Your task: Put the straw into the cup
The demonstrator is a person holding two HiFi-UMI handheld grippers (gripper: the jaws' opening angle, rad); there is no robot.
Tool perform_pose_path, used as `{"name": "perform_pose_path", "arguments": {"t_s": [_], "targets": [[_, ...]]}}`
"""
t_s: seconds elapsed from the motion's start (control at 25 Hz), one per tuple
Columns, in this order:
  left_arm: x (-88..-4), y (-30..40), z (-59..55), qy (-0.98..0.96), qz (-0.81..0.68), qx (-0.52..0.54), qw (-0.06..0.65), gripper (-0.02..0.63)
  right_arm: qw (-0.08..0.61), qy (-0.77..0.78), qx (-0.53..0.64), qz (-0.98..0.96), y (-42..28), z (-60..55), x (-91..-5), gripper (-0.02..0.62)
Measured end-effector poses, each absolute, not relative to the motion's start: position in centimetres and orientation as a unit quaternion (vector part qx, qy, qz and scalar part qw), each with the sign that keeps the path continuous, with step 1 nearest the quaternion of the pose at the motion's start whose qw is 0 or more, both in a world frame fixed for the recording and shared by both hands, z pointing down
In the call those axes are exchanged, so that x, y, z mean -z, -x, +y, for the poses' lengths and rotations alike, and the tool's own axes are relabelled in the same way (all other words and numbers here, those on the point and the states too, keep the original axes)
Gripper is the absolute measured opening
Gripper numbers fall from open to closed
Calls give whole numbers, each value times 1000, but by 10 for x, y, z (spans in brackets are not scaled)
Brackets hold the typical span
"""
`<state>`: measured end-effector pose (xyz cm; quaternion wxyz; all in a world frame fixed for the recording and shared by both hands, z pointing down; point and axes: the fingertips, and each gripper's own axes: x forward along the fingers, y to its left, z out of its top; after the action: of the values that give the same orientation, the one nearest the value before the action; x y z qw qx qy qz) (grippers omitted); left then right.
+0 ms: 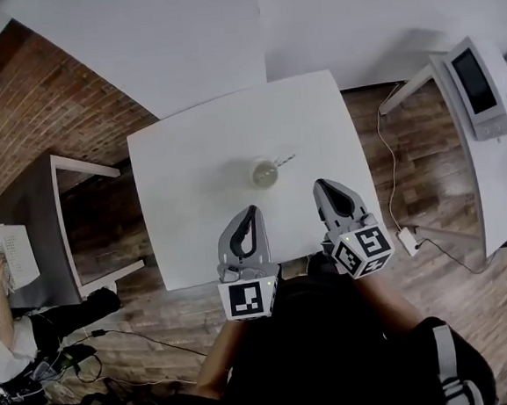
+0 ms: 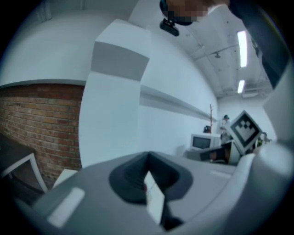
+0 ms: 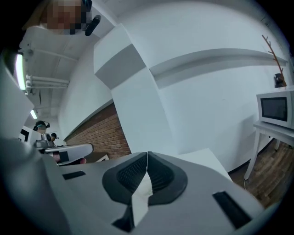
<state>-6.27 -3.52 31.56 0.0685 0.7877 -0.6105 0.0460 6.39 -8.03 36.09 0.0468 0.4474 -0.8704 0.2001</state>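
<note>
The clear cup (image 1: 264, 171) stood near the middle of the white bench (image 1: 188, 159), with bare bench top open on every side of it. The thin straw (image 1: 285, 159) slanted out from the cup's far-right rim, though whether its lower end sat inside the cup could not be told. Nearer than the cup and a little to its left, the left claw (image 1: 252, 210) (image 2: 148, 158) was fully closed on nothing, over the bench close to its near edge. Nearer than the cup and to its right, the right claw (image 1: 321, 183) (image 3: 147, 153) was likewise pressed shut and empty, well apart from the cup. Each marker cube (image 1: 249, 298) bore black-and-white square patterns rather than letters. Wood floor (image 1: 410, 175) bordered the bench right of the cup, with a cabled white adapter (image 1: 408, 242) lying on it. Farther right, a screen unit (image 1: 477, 89) carried print too small to read. A brick wall (image 1: 33, 102) ran far left of the cup.
</note>
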Motion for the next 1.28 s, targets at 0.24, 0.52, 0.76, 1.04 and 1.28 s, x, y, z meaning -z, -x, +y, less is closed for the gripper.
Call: {"name": "perform_pose_path", "arguments": {"t_s": [0.24, 0.52, 0.76, 1.04, 1.28], "targets": [[-303, 57, -23, -787, -613, -46, 55, 5, 31, -436, -176, -882, -61, -60, -335, 9], [-299, 57, -21, -784, -617, -39, 50, 3, 20, -434, -168, -885, -59, -49, -327, 9], [-300, 56, -24, -787, -614, -36, 45, 3, 16, -428, -164, -889, -55, -48, -323, 6], [-299, 58, -27, -782, -620, -33, 50, 5, 19, -426, -161, -890, -56, -49, -323, 6], [-299, 61, -28, -781, -622, -33, 46, 5, 22, -426, -159, -890, -56, -50, -325, 6]]}}
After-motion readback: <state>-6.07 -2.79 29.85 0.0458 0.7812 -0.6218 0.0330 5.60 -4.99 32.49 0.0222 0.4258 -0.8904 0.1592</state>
